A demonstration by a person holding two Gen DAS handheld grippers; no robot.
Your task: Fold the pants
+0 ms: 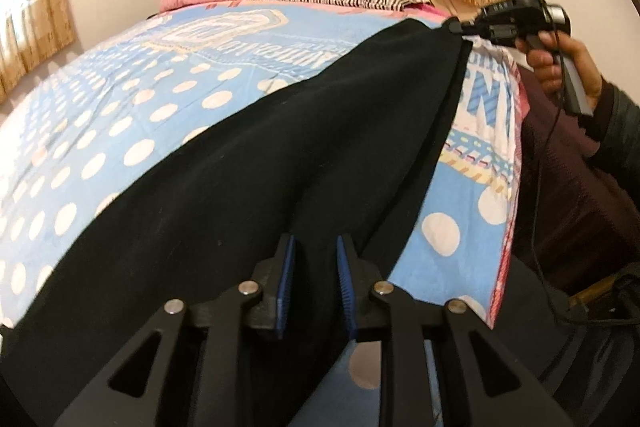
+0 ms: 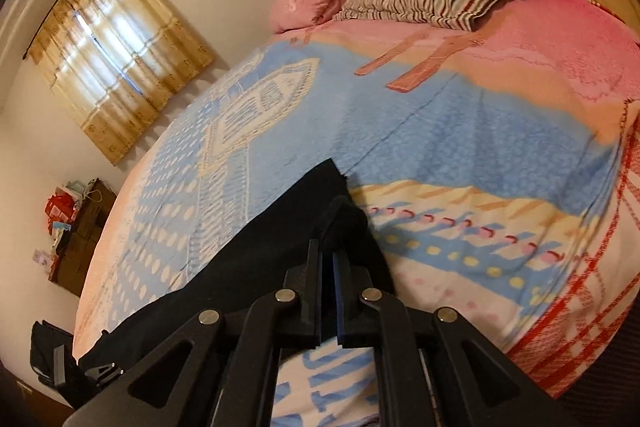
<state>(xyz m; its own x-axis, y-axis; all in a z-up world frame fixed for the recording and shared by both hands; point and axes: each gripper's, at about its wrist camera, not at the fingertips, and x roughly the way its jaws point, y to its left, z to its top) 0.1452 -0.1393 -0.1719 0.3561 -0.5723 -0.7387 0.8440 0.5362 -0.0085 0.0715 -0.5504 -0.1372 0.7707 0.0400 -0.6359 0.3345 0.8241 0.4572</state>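
Both tongs (image 1: pixel 314 287) (image 2: pixel 331 267) clamped on pants (image 1: pixel 248 163).

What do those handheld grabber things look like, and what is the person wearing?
Each gripper, left and right, is matt black plastic: two flat fingers lined with ribbed blue pads, hinged on angular links with silver rivets. The other view shows the right one's pistol-style handle, a trailing black cable and a small green light. The sleeve is dark.
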